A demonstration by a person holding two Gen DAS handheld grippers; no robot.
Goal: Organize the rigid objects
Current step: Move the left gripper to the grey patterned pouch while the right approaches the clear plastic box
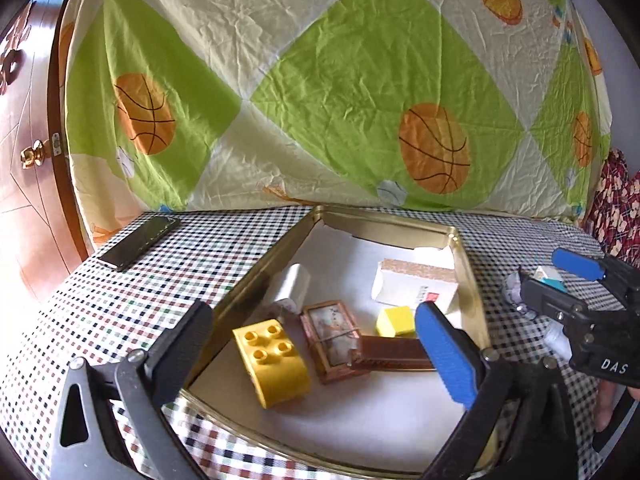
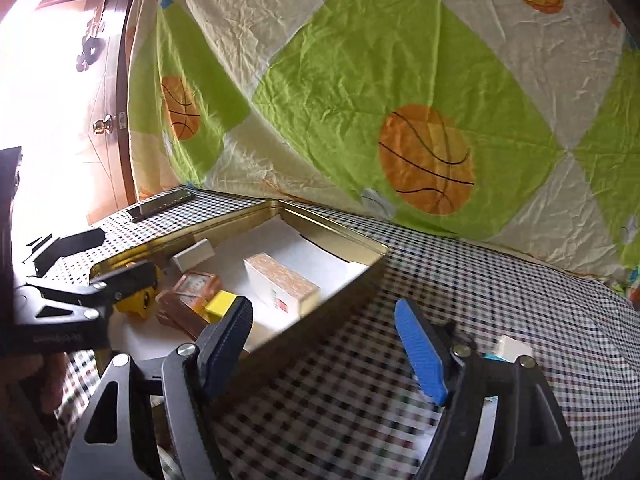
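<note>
A gold metal tin [image 1: 260,256] with a white lining sits on the checkered table. In it lie a yellow toy brick [image 1: 272,360], a small brown framed picture [image 1: 332,336], a brown bar [image 1: 388,354], a small yellow block [image 1: 396,320], a white box with a speckled top [image 1: 416,284] and a white roll [image 1: 292,284]. My left gripper [image 1: 316,344] is open over the tin's near part, around the brick and picture, holding nothing. My right gripper [image 2: 324,344] is open and empty over the cloth beside the tin's right wall [image 2: 340,304]. It also shows in the left wrist view [image 1: 560,280].
A black phone [image 1: 140,242] lies at the table's back left. A small white and blue box [image 2: 508,348] and a little bottle [image 1: 556,338] lie on the cloth right of the tin. A basketball-print sheet [image 1: 360,80] hangs behind. A wooden door [image 1: 28,160] stands at left.
</note>
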